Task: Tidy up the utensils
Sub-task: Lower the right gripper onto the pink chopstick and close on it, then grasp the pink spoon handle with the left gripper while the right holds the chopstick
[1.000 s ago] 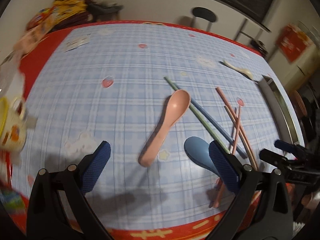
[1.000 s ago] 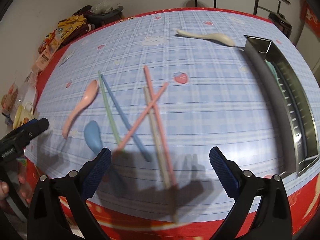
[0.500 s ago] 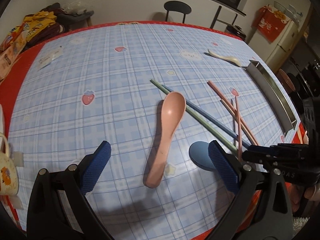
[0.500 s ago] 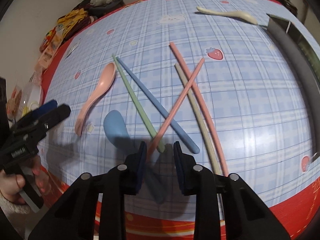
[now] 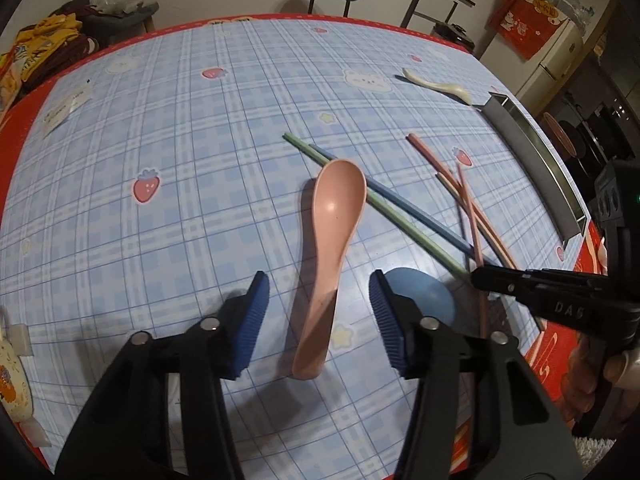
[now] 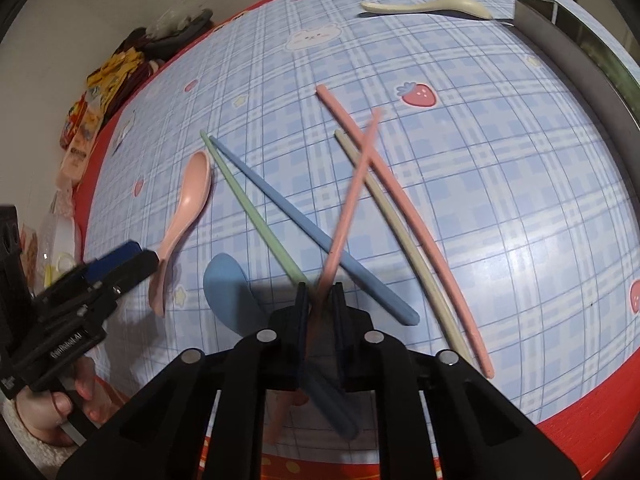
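A pink spoon (image 5: 334,240) lies on the blue checked tablecloth, its handle between the open fingers of my left gripper (image 5: 318,316), which is not touching it. My right gripper (image 6: 320,300) is shut on a pink chopstick (image 6: 350,196) and holds it tilted over the others. A blue spoon (image 6: 228,288), a green chopstick (image 6: 256,216), a blue chopstick (image 6: 312,228), a beige chopstick (image 6: 400,240) and another pink chopstick (image 6: 400,200) lie near it. A cream spoon (image 6: 424,5) lies at the far side.
A long steel tray (image 6: 580,48) runs along the table's right edge. Snack bags and clutter (image 5: 44,52) sit at the far left corner. A cup (image 5: 12,376) stands at the left edge. The table's red border (image 6: 580,420) is close in front.
My right gripper closed on the pink chopstick and has lifted its near end. My left gripper moved forward over the pink spoon's handle and its fingers narrowed around it.
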Demonstrator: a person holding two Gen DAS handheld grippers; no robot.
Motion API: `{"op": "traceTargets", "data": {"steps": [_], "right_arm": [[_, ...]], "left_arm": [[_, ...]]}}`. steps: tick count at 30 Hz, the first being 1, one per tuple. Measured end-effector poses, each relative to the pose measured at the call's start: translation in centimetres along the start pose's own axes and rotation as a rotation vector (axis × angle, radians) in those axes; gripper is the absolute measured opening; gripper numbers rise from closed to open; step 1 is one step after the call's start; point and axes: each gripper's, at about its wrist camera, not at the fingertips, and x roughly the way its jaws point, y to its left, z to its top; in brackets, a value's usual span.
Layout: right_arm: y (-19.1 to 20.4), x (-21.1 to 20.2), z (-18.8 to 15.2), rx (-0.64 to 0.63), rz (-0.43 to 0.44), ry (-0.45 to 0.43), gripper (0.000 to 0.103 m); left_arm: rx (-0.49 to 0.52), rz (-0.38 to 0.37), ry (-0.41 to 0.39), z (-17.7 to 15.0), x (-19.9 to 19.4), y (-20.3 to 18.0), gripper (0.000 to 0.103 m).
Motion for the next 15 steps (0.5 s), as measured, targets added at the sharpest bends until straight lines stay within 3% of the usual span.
{"op": "traceTargets", "data": {"steps": [7, 15], "right_arm": [[-0.2, -1.1, 0.1, 0.039, 0.039, -0.028, 0.006], [-1.1, -2.0, -0.1, 0.062, 0.052, -0.046, 0.006]], "left_arm": [[0.013, -0.028, 0.022, 0.2, 0.5, 0.1, 0.043], [0.055, -0.010, 0.047, 0.6, 1.9, -0.7, 0.036]]}}
